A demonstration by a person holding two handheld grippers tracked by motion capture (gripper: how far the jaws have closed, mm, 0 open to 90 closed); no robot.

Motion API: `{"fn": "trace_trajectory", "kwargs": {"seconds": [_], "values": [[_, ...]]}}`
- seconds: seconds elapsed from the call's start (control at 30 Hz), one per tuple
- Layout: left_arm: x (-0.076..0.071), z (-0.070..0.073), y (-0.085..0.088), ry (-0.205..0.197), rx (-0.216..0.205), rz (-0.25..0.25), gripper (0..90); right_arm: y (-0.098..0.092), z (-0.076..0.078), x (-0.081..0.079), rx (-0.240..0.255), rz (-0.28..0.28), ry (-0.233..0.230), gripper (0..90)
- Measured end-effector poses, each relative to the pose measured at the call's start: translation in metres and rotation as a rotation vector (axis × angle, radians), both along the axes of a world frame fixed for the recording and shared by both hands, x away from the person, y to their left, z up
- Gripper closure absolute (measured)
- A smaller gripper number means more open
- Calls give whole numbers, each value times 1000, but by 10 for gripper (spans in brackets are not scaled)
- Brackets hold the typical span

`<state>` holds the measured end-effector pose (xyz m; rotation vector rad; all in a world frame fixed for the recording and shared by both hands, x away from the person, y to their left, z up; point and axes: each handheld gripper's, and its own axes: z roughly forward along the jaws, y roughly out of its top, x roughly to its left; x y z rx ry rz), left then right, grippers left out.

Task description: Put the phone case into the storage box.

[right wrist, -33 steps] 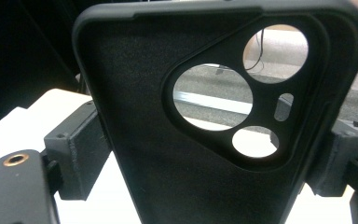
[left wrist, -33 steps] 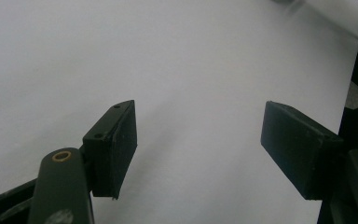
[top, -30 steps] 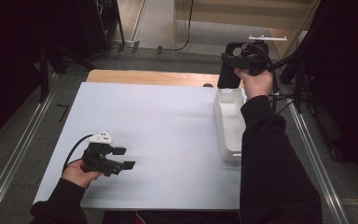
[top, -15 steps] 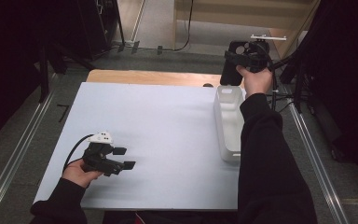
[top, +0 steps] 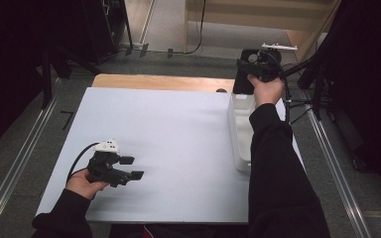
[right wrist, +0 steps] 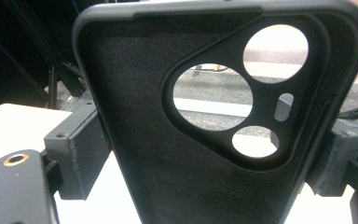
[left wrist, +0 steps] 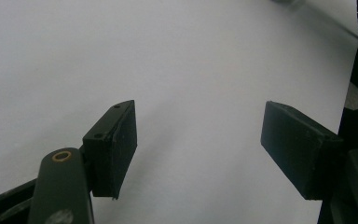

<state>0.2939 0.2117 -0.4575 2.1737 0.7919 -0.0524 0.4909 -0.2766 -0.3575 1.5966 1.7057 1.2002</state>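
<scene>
While the right gripper (top: pixel 243 82) hangs over the far end of the white bin (top: pixel 238 144), its jaws are clamped on the two long edges of a black phone case (right wrist: pixel 177 140), which stands upright between the pads with its inner face and camera cutouts toward the gripper camera. Case sits just above the bin's far end, not in it. Left gripper (top: pixel 131 167) is well apart from the bin, low over the white tabletop (top: pixel 178 129), jaws apart with nothing between them.

bare white table (top: pixel 178 129) mid-span, white bin (top: pixel 239 134) along right edge
</scene>
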Motion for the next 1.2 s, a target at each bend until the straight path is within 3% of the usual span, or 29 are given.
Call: {"fn": "trace_trajectory", "kwargs": {"seconds": [0.7,1.2], "values": [[0,0,0,2,-3,6,268,-7,-28,-2,32,-21,24,130],[1,-1,0,4,6,-5,268,-1,-49,-4,10,-18,41,129]]}}
